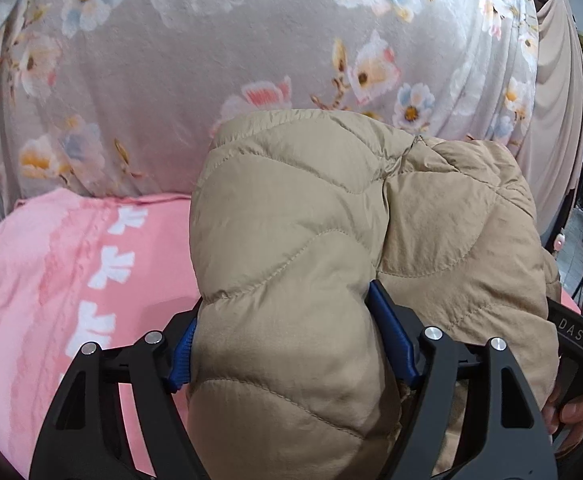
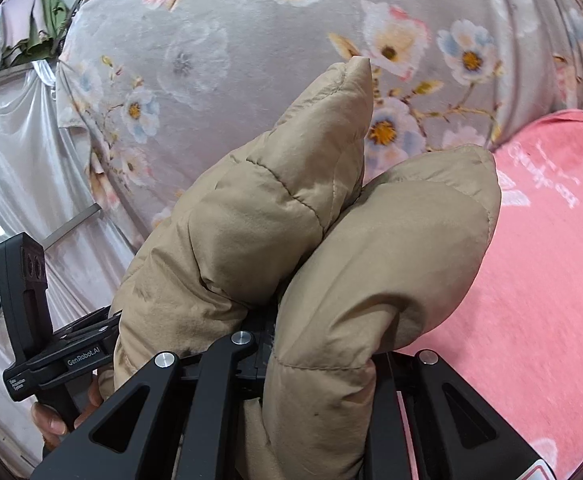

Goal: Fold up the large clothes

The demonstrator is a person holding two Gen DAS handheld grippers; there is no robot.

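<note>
While a grey floral curtain (image 1: 179, 92) fills the background of both wrist views, a pink towel-like cloth with white motifs (image 1: 71, 280) covers the surface below it. Held up in front of the curtain and above the pink cloth is a tan quilted puffer jacket (image 1: 331, 220), bunched into thick padded folds. At the bottom of the left wrist view, the left gripper (image 1: 287, 332) has its blue-padded black fingers (image 1: 391, 332) pressed into either side of a fat fold of the jacket, spread fairly wide by its bulk. Seen from the right wrist, the right gripper (image 2: 267, 344) pinches a thinner part of the jacket, its jaws narrow and mostly buried under two puffed lobes. A person's hand (image 2: 51, 420) grips the other device's handle at the lower left.
</note>
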